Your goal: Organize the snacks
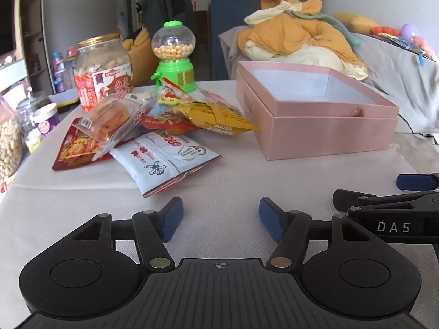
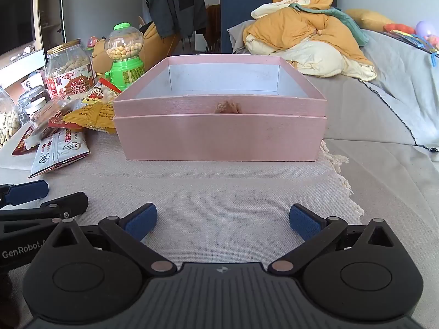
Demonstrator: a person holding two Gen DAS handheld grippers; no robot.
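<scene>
The left tongs (image 1: 221, 218) are held open above the cloth-covered surface (image 1: 233, 181), with nothing between the blue pads. The right tongs (image 2: 222, 222) are spread wider still, likewise empty, and are aimed at the front wall of the pink box (image 2: 219, 139). The two tools are seen side by side, each showing at the edge of the other's view.

Ahead of the left tongs a heap of snack packets is found on the surface. Nearest lies a white packet (image 1: 164, 159) with red print; behind it a dark red packet (image 1: 79, 150) is partly covered by a clear-wrapped pastry (image 1: 115, 118), and a yellow packet (image 1: 216, 120) reaches toward the box. A small packet with a cartoon figure (image 1: 175, 93) is propped at the back of the heap.

The pink box stands open just right of the heap, its pale inside bare as far as can be seen; it appears to be nested in its own lid, though that is hard to settle.

Behind the heap a jar of nuts (image 1: 103, 71) and a green candy dispenser (image 1: 174, 57) are set upright. Beyond the surface, yellow bedding (image 1: 299, 38) is piled on a grey sofa (image 1: 397, 82).
</scene>
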